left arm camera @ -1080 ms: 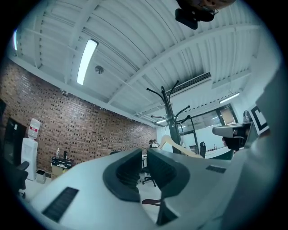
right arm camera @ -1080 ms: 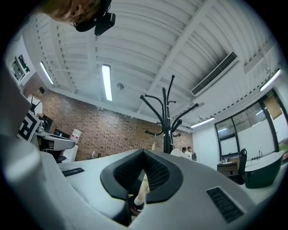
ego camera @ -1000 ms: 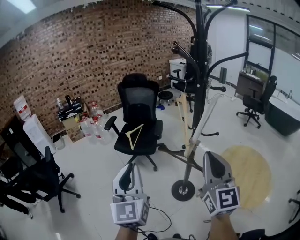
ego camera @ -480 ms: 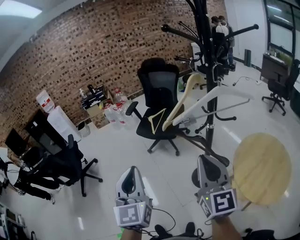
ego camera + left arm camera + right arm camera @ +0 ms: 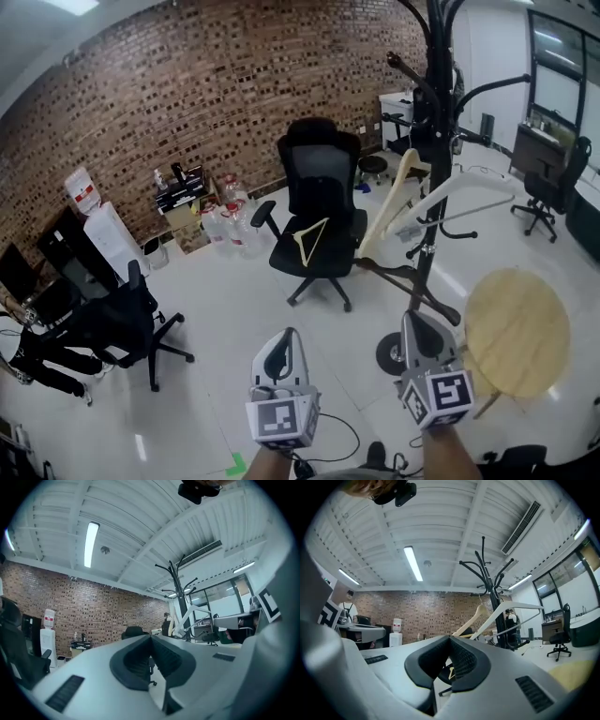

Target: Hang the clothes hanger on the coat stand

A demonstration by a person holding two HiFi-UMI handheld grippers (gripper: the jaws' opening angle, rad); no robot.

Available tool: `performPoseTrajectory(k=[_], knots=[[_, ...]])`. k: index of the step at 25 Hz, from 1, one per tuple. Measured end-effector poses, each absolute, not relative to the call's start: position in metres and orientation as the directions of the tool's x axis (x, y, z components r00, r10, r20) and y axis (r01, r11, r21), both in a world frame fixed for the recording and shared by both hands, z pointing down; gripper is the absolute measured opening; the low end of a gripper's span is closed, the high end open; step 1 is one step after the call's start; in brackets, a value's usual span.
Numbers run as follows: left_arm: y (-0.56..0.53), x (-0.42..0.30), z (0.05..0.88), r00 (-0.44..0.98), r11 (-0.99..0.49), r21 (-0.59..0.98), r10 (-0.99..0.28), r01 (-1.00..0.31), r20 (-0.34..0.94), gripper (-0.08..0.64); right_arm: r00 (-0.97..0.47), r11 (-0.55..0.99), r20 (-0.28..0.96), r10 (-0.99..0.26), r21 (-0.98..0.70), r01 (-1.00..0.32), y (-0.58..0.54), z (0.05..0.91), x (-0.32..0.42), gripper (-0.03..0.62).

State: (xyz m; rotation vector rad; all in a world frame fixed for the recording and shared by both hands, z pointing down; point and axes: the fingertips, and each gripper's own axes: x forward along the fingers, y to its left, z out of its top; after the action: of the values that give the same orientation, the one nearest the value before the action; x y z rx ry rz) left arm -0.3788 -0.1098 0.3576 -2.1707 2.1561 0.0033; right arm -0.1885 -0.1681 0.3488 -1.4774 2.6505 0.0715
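Down low, the left hand-held gripper and right hand-held gripper were pressed together, empty. Next job was probably grabbing the hanger off the chair.

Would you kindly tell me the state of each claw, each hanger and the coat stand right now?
Left claw: just closed, shut, empty.
Right claw: shut, empty.
Coat stand: upright.
White hanger: hung on the coat stand, tilted.
Large wooden hanger: hung on the coat stand, tilted.
Small wooden hanger: lying on the office chair seat.
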Motion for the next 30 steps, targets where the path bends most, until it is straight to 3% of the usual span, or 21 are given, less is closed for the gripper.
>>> performPoseTrajectory(k=[11, 20, 30], knots=[[-0.043, -0.473, 0.392, 0.169, -0.169, -0.015, -0.985, -0.985, -0.032, 0.012, -0.371, 0.371, -0.035, -0.928, -0.010, -0.928, -0.076, 0.385, -0.273, 0.000], [-0.039, -0.472, 0.410, 0.127, -0.127, -0.095, -0.992, -0.987, 0.006, 0.012, -0.368, 0.367, -0.006, -0.930, -0.065, -0.928, -0.070, 0.406, -0.268, 0.000], [-0.062, -0.467, 0.442, 0.081, -0.083, -0.049, -0.995, -0.995, 0.053, 0.014, -0.352, 0.347, 0.071, -0.933, -0.081, -0.934, -0.111, 0.440, -0.244, 0.000]])
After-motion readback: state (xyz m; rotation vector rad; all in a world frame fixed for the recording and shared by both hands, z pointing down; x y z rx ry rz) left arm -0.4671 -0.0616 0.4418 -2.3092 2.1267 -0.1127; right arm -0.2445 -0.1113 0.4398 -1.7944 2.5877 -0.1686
